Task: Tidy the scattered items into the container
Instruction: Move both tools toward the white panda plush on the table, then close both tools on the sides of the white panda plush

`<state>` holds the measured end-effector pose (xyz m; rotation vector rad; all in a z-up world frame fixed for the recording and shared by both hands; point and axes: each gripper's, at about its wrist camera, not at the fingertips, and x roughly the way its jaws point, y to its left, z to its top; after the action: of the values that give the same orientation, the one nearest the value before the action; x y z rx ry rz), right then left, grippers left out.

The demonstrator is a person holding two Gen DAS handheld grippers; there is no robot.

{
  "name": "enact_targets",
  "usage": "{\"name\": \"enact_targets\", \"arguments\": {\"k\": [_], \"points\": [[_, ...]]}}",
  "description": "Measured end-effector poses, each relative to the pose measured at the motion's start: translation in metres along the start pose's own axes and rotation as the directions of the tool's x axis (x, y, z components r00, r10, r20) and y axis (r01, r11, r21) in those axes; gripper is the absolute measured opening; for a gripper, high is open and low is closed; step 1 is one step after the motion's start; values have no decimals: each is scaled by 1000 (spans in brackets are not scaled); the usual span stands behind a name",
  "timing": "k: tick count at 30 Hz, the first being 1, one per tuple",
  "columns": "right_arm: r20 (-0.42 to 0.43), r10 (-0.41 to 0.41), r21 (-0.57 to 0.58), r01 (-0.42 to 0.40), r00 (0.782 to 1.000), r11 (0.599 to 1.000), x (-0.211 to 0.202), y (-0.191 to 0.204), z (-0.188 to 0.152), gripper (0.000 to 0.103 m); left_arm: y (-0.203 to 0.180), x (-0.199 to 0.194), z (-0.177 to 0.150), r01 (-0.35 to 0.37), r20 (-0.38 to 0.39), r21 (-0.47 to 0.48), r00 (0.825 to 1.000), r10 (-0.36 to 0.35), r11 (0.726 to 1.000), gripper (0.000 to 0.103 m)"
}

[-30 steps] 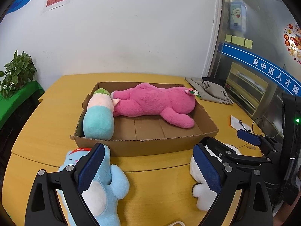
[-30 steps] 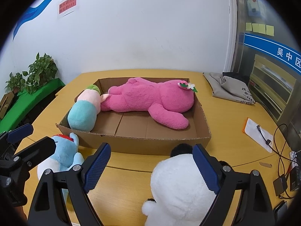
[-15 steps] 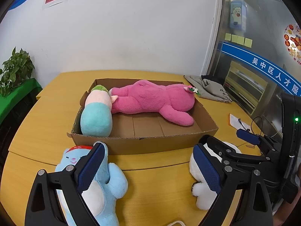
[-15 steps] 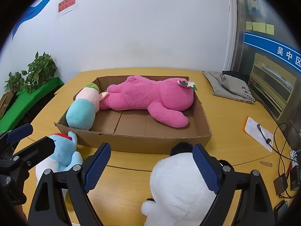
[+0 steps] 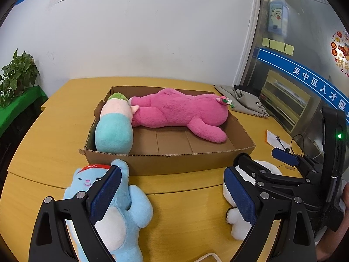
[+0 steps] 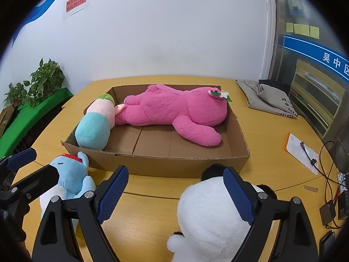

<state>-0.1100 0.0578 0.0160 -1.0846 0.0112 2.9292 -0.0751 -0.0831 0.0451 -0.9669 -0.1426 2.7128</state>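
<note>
Blue plush (image 5: 122,209) half hidden behind wide-open, empty left tool (image 5: 172,194).

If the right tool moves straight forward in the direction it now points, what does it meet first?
Most likely the white plush toy, which lies low between the open fingers of the right tool, closer to the right-hand one. Beyond it stands the near wall of the cardboard box. Depth is uncertain in this fisheye view.

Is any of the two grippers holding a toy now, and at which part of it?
Nothing is held. The left gripper and the right gripper both have open jaws; the blue toy and the white toy lie ungripped on the table.
</note>
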Motion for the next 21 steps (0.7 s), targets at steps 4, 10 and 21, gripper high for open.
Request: {"name": "enact_targets", "arguments": {"k": [4,10,21], "points": [[-11,2,-4,-2,1000,1000,4,2,-2,89,2,1,-1,4,-2,5,1000,-4,1000,97],[6,29,-6,-29,1000,1000,1,-3,-3,89,4,6,-2,21,-28,0,999,-21,1000,97],[12,243,49,-244,970,969,-11,-113,-44,96,-29,59,-11,351,-176,-106,914,-365,930,97]]}}
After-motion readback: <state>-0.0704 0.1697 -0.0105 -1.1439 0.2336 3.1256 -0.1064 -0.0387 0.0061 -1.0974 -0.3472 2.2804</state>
